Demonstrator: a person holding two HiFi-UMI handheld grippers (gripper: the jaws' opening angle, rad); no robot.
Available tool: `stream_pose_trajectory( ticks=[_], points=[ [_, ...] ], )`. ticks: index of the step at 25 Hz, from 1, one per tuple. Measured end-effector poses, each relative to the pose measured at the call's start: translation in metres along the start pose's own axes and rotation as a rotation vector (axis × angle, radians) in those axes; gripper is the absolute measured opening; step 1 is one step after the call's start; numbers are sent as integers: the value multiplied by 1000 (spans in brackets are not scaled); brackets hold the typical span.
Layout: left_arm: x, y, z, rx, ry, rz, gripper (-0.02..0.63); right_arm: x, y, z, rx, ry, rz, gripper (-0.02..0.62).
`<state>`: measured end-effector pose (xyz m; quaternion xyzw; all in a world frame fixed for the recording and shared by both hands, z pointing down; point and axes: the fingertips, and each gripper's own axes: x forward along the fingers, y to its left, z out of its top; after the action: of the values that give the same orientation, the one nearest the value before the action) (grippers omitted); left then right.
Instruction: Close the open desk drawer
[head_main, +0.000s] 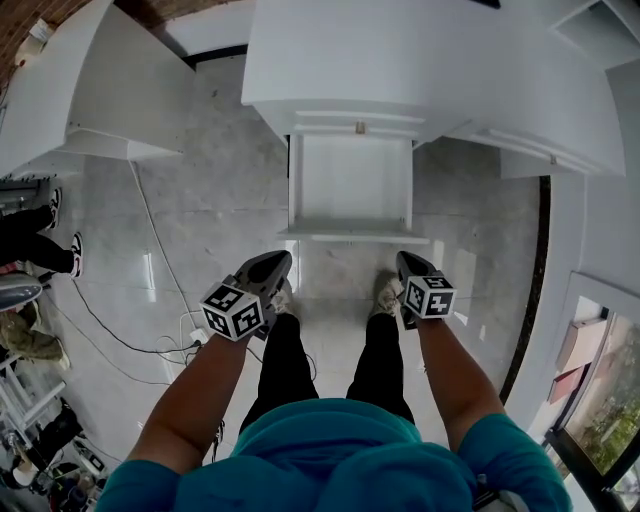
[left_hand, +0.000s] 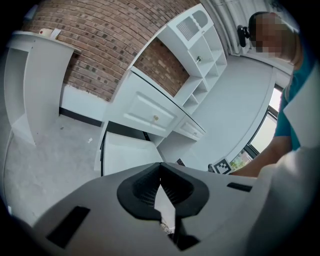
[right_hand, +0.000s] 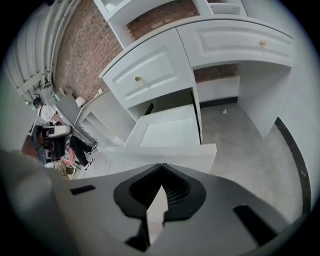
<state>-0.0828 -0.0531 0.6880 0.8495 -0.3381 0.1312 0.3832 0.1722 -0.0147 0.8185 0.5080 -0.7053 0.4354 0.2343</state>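
1. The open drawer (head_main: 352, 185) sits just above the centre of the head view. It is pulled well out of the white desk (head_main: 420, 60) that fills the top of the frame, and its front panel faces the person.
2. The left gripper (head_main: 282, 260) is at the lower left of the drawer front, with its tips pointing towards the drawer's left corner. It is near the corner but apart from it.
3. In the left gripper view its jaws are pressed together at the tips with nothing between them. The drawer lies left of centre in that frame, above the jaws.
4. The right gripper (head_main: 404, 260) is at the lower right of the drawer front, near its right corner and clear of it.
5. In the right gripper view its jaws are likewise clenched tip to tip and empty. The drawer front runs across the middle of that frame, just above them.
6. A shoe (head_main: 386, 292) stands on the grey floor (head_main: 210, 170) between the two grippers, below the drawer front.
7. Thin cables (head_main: 150, 240) trail over the floor at the left of the head view. A brick wall (left_hand: 95, 45) rises behind the desk in the upper part of the left gripper view.
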Motion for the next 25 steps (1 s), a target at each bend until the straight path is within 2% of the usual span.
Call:
stream_pose_trajectory(
  ticks=[10, 25],
  points=[
    [-8, 21, -26, -40, 22, 12, 15, 30, -2, 10, 64, -58, -29, 21],
    [8, 38, -7, -56, 4, 3, 15, 53, -12, 59, 64, -111, -40, 21]
  ],
)
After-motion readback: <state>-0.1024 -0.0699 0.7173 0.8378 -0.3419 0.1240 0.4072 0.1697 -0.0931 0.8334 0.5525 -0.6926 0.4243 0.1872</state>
